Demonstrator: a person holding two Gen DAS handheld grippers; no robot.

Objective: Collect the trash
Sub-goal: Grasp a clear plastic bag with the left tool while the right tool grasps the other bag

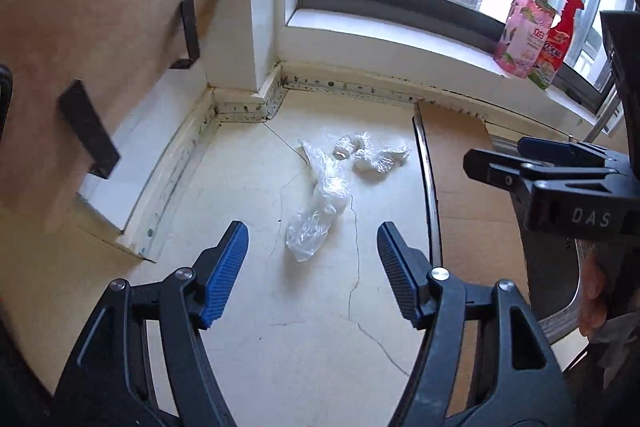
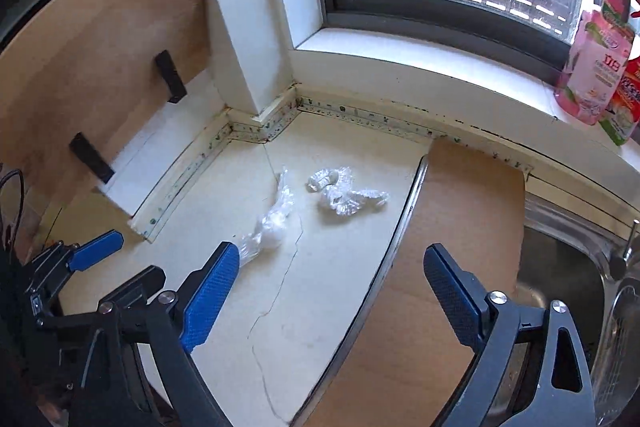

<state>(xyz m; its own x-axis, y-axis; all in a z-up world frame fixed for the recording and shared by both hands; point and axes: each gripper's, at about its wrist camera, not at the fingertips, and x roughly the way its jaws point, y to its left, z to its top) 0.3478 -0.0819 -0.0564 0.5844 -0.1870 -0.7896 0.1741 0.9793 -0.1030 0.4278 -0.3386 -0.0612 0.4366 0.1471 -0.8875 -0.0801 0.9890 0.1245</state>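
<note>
Nearest, the left gripper (image 1: 312, 267) hovers over a cracked white counter (image 1: 304, 339), jaws spread with nothing between them. Just ahead of its tips lies a long crumpled clear plastic wrap (image 1: 320, 203) — untouched. Beside it, the right gripper (image 2: 332, 291) is likewise released and empty. Farther back sits a smaller plastic wad (image 1: 374, 155), then the windowsill with a pink soap bottle (image 1: 520, 35).
</note>
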